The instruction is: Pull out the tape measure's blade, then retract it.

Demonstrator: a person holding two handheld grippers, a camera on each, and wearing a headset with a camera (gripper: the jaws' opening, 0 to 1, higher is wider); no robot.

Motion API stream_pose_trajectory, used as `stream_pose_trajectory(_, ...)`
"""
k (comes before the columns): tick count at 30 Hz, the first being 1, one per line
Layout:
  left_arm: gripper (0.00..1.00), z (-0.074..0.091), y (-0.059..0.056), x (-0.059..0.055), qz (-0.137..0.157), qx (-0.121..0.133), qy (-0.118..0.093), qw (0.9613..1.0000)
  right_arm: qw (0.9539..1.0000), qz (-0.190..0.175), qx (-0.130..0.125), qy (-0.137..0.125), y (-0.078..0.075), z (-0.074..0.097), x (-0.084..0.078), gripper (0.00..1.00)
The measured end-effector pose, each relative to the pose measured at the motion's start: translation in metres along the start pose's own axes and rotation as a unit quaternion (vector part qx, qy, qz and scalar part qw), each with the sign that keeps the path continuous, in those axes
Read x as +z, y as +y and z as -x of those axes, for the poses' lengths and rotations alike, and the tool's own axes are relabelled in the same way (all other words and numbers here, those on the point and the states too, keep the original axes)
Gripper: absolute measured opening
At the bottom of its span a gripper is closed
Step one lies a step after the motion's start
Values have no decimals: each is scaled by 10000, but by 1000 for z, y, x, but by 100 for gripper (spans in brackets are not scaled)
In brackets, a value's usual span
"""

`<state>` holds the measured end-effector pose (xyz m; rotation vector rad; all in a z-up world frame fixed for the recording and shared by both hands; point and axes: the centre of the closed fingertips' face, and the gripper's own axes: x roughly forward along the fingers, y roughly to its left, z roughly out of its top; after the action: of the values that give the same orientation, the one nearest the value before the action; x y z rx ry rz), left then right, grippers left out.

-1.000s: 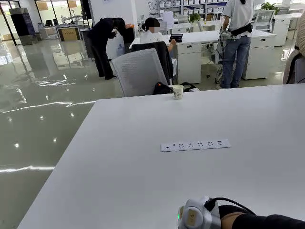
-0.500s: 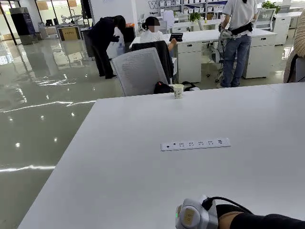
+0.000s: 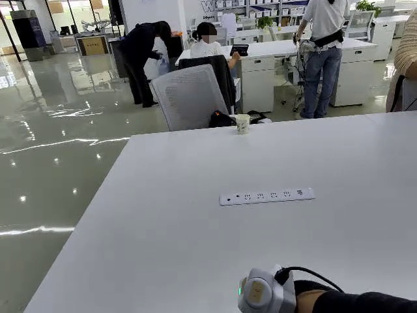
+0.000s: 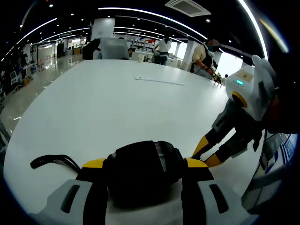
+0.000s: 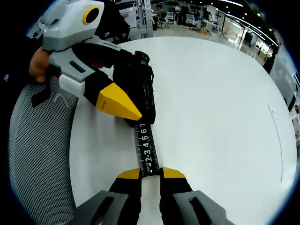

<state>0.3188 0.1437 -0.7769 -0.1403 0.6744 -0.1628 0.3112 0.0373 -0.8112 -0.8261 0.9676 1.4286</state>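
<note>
While the left hand-held gripper (image 4: 145,165) had its jaws closed around the black case of the tape measure (image 4: 140,180), the right hand-held gripper (image 5: 151,174) pinched the blade (image 5: 146,152) between its yellow tips; both were therefore clamped shut, each on its own part of the tool. Only a short length of blade was out; the digits 2 to 7 could be read on it in the right gripper view, between the case's mouth and the tips. A black strap (image 4: 51,161) looped out from the case onto the white tabletop (image 3: 195,248). The tape measure sat close to the near edge of the tabletop, just beside a grey mesh chair back (image 5: 37,154); the two tools were near one another, joined by the blade. In the head view one hand-held gripper (image 3: 264,293) showed at the near edge, held by a black-sleeved arm; which side it was I could not tell. A white power strip (image 3: 266,195) lay towards the middle of the tabletop; a paper cup (image 3: 242,124) stood at the far edge.
</note>
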Motion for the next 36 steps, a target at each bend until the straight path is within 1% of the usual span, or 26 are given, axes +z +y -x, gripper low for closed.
stream_pose_trajectory(3,58,0,0,0,0,1,-2,10000,10000,-30,-14,-5,0,-2,1,11)
stream_pose_trajectory(6,58,0,0,-1,0,3,-1,10000,9998,163,-66,-79,2,-3,3,10)
stream_pose_trajectory(8,58,0,0,-1,4,2,-3,10000,9998,108,-68,-127,1,-3,3,10)
stream_pose_trajectory(9,58,0,0,-1,1,2,-5,10000,9998,136,-75,-158,1,-4,4,10)
stream_pose_trajectory(10,58,0,0,0,3,2,-5,10000,9996,193,-85,-181,1,-4,4,10)
stream_pose_trajectory(11,58,0,0,0,-1,4,-3,10000,9988,425,-124,-222,1,-4,6,10)
stream_pose_trajectory(14,58,-1,1,-1,1,4,0,10000,9993,264,-128,-238,1,-5,7,10)
stream_pose_trajectory(28,58,-2,1,0,9,-9,11,10000,9996,135,-85,-226,1,-7,10,10)
stream_pose_trajectory(34,58,-1,0,0,16,-12,9,10000,9996,-120,-89,-223,1,-7,13,10)
stream_pose_trajectory(36,58,-1,0,0,15,-13,11,10000,9997,-99,-83,-222,1,-8,13,10)
